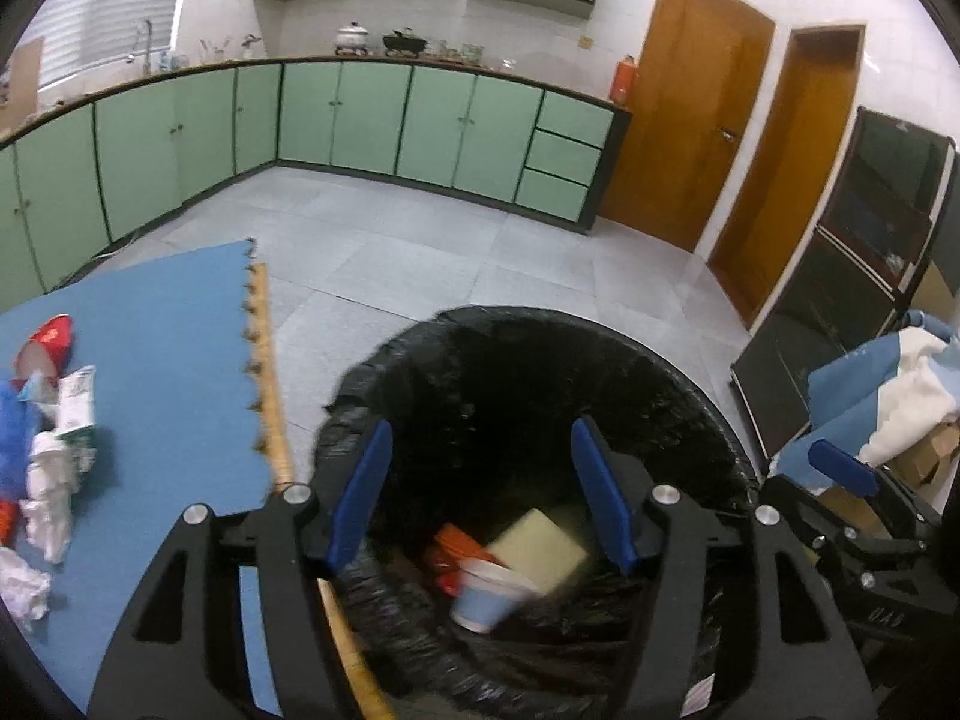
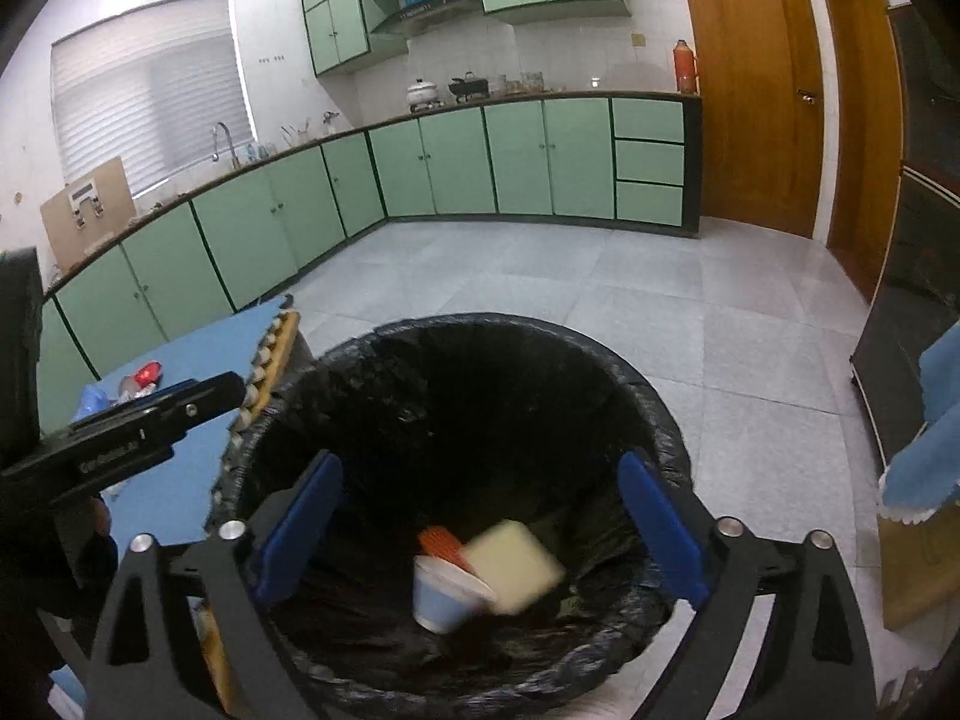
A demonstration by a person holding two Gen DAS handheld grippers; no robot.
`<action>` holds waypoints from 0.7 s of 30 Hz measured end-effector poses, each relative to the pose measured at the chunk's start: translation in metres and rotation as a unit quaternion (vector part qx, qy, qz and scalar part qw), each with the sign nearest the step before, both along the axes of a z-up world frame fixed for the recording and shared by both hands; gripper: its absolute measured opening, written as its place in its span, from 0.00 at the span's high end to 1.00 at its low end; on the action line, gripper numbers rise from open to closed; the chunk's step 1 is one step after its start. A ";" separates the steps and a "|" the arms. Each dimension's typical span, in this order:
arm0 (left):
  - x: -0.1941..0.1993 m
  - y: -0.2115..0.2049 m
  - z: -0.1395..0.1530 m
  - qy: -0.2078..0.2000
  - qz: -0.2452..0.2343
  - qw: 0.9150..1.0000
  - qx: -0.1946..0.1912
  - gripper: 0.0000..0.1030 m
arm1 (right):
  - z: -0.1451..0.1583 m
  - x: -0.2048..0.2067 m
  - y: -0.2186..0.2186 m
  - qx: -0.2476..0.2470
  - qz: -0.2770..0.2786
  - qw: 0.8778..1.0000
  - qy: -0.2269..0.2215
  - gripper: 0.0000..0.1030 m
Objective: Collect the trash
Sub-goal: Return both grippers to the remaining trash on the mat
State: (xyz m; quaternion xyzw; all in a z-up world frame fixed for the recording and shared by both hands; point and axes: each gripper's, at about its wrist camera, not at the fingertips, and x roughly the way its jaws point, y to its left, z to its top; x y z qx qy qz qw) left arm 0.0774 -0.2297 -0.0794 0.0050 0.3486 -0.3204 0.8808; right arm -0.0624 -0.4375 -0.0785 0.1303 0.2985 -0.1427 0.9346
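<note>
partly done: both the left tool (image 1: 480, 489) and right tool (image 2: 477, 525) hang released above the bin (image 2: 654, 420), a cup (image 2: 447, 597) inside; crumpled paper (image 1: 48, 489) remains at the tabletop's (image 1: 174, 360) left edge.

A black bin liner (image 2: 372, 396) holds a pale yellow pad (image 2: 515, 564), a light blue cup (image 2: 441, 603) and something orange (image 2: 441, 543); mint-green cabinets (image 2: 522, 159) line the upper frame, a plain blue mat (image 1: 162, 360) lies lower left.
</note>
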 end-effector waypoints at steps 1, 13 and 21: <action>-0.002 0.009 0.003 -0.008 0.006 1.000 0.002 0.39 | 0.003 0.001 0.004 0.001 0.000 1.000 -0.003 0.09; -0.014 0.131 0.023 -0.064 0.115 0.990 0.041 0.34 | 0.018 0.031 0.084 0.006 0.053 0.998 -0.038 0.06; -0.013 0.211 0.017 -0.075 0.194 0.975 0.078 0.33 | 0.013 0.059 0.148 0.001 0.111 0.993 -0.051 0.06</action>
